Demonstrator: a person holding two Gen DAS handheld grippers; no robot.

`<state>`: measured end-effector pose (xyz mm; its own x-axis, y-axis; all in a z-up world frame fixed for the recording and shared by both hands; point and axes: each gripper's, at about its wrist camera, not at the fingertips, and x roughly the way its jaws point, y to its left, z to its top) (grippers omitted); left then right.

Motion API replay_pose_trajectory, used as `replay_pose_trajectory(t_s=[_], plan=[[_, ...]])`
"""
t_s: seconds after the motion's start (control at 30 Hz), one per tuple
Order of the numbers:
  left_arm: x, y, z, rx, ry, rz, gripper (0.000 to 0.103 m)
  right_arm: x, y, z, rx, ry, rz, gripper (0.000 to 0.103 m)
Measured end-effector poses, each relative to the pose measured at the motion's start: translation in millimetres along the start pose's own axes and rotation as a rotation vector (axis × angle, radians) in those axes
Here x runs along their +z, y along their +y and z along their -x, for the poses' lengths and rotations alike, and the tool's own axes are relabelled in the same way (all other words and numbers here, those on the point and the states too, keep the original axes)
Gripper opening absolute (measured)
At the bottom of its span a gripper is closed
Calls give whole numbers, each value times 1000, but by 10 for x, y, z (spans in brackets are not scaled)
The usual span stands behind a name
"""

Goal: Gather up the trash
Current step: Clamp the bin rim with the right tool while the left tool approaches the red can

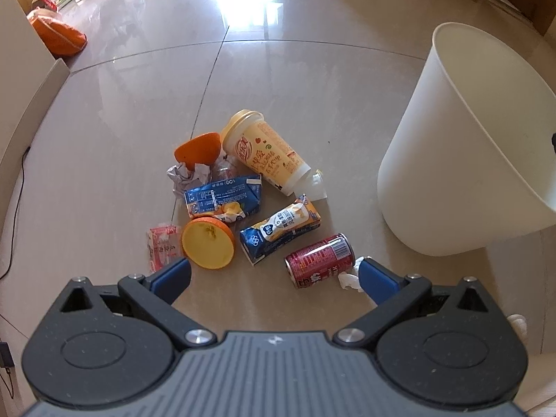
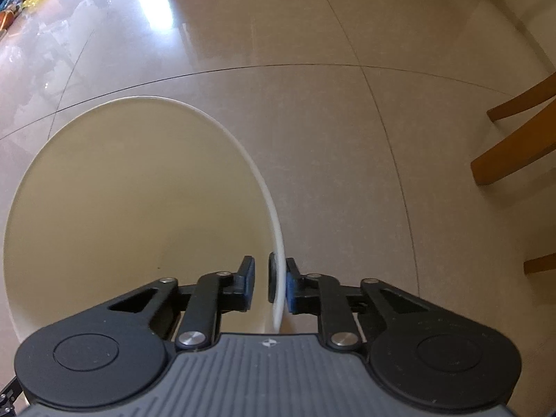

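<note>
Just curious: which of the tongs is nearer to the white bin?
Right. The right tongs straddle the white bin at its rim, nearly shut on it. The left tongs hang open over the litter, beside the bin.

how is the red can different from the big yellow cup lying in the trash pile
The red can is short and metal, lying apart at the pile's near edge. The yellow cup is longer, tapered and lidded, resting at the far side against an orange peel. Both lie on their sides on the floor.

Left gripper [image 1: 274, 278] jaws wide apart, right gripper [image 2: 270, 283] nearly closed
</note>
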<state>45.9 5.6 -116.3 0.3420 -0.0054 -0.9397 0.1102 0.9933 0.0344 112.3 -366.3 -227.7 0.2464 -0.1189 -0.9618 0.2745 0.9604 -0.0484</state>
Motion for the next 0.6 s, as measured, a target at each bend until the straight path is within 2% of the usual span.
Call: replay_pose_trajectory(t_s=[0.27, 0.6], plan=[[-17, 12, -15, -17, -8, 13, 102, 62, 13, -66, -37, 32, 12, 11], [-62, -19, -78, -6, 6, -17, 102, 169, -31, -41, -28, 55, -4, 11]])
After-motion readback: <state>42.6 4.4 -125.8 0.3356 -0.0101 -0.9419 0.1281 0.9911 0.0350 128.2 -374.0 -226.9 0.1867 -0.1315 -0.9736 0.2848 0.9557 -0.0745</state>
